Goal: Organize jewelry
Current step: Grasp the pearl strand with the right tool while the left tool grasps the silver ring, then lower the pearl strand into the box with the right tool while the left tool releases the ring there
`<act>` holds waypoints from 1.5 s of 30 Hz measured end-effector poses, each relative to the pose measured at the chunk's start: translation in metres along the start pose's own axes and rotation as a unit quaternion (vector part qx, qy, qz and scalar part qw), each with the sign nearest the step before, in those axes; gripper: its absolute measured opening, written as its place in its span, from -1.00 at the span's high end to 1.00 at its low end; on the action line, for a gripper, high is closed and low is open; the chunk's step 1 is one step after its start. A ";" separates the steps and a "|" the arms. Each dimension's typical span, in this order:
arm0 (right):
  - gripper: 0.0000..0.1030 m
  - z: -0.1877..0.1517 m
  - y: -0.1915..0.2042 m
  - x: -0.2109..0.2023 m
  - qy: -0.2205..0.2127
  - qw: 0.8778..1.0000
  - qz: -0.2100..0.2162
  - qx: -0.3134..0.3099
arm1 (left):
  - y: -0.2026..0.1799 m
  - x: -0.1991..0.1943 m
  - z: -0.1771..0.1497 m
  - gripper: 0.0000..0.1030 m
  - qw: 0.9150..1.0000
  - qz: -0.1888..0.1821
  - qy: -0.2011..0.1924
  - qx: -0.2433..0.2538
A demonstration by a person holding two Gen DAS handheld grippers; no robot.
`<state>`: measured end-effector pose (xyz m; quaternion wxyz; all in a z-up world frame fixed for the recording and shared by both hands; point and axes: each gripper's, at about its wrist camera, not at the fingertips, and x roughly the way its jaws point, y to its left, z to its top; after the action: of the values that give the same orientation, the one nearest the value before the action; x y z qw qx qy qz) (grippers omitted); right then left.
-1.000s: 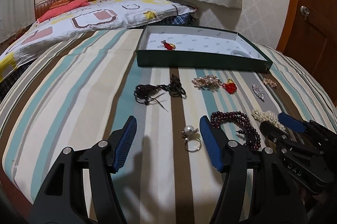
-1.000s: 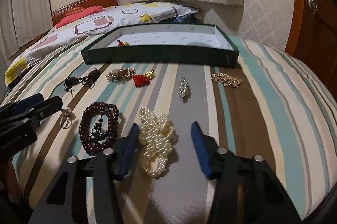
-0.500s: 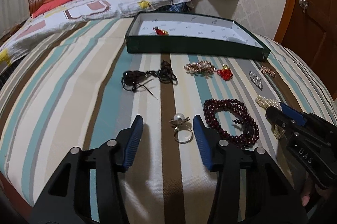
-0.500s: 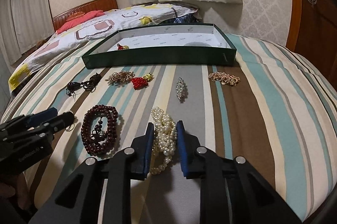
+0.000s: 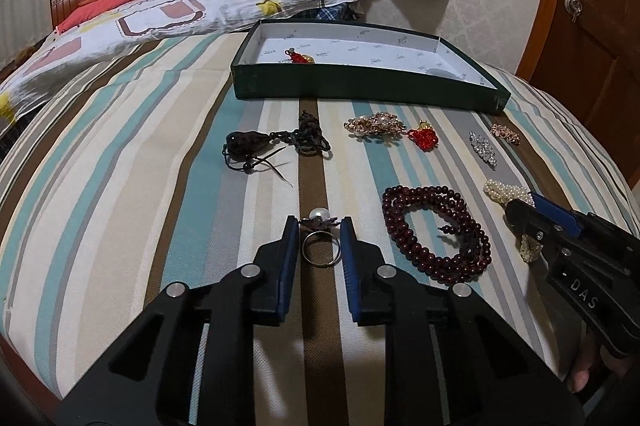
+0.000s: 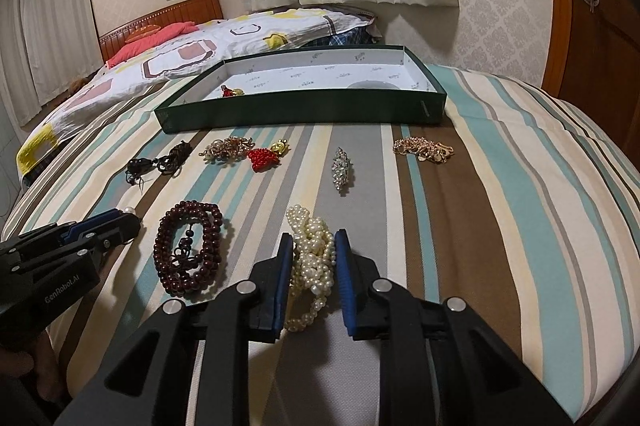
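Note:
Jewelry lies on a striped bed in front of a green box [image 5: 360,87] with a white inside [image 6: 304,107]. My left gripper [image 5: 319,232] is shut on a pearl ring [image 5: 320,244] that lies on the bed. My right gripper [image 6: 313,248] is shut on a white pearl necklace [image 6: 314,258], also resting on the bed. A dark red bead bracelet [image 5: 434,232] [image 6: 190,246] lies between the two grippers. A small red and gold charm [image 5: 299,56] is inside the box.
In front of the box lie a black cord pendant [image 5: 272,143], a gold brooch [image 5: 374,124], a red charm [image 5: 424,137], a crystal brooch [image 6: 342,167] and a gold chain [image 6: 422,148]. A patterned quilt [image 5: 132,21] lies behind. A wooden door [image 6: 600,37] is at the right.
Both grippers have closed: the left around the pearl ring, the right around the pearl necklace. Both moved slightly forward and down onto the bed.

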<state>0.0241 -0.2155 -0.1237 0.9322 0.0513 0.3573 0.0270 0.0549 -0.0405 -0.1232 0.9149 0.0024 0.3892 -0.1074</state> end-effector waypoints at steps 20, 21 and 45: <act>0.59 0.011 0.003 -0.020 -0.040 0.999 -0.002 -0.007 | -0.005 -0.027 0.012 0.60 0.998 -0.004 -0.055 0.015; 0.59 0.013 0.003 -0.022 -0.043 0.999 -0.001 -0.007 | -0.005 -0.030 0.014 0.60 0.998 -0.004 -0.059 0.015; 0.59 0.134 0.009 0.009 -0.123 0.992 0.016 -0.027 | -0.019 0.013 0.137 0.60 0.992 -0.022 -0.126 0.010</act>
<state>0.1200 -0.2157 -0.0292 0.9694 0.0353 0.2385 0.0454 0.1573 -0.0740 -0.0358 0.9538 -0.0106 0.2702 -0.1313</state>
